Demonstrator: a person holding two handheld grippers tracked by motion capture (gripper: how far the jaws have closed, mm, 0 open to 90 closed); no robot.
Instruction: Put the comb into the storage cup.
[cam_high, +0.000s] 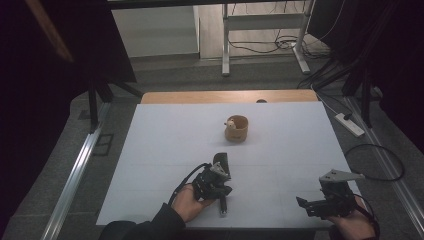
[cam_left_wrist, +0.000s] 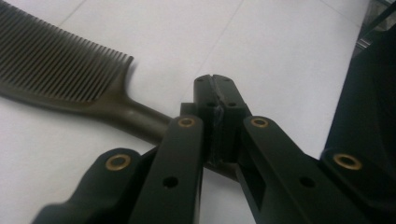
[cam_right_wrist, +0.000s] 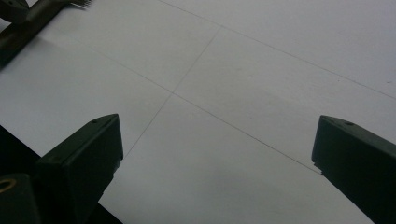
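Beyond the clamped comb (cam_left_wrist: 70, 79), a wooden cup (cam_high: 236, 128)

One dark comb (cam_left_wrist: 65, 79) lies on the white table (cam_high: 165, 135), near its front edge. One small wooden cup (cam_high: 237, 128) stands toward the middle of the table, nearer the far edge, with one small pale thing at its rim, too small to name. There are two handheld grippers: the left gripper (cam_left_wrist: 215, 91) at the comb's handle and the right gripper (cam_right_wrist: 217, 154) by the front right corner. Two hands hold them, one each. One white power strip (cam_high: 349, 124) lies on the floor off the table's right edge
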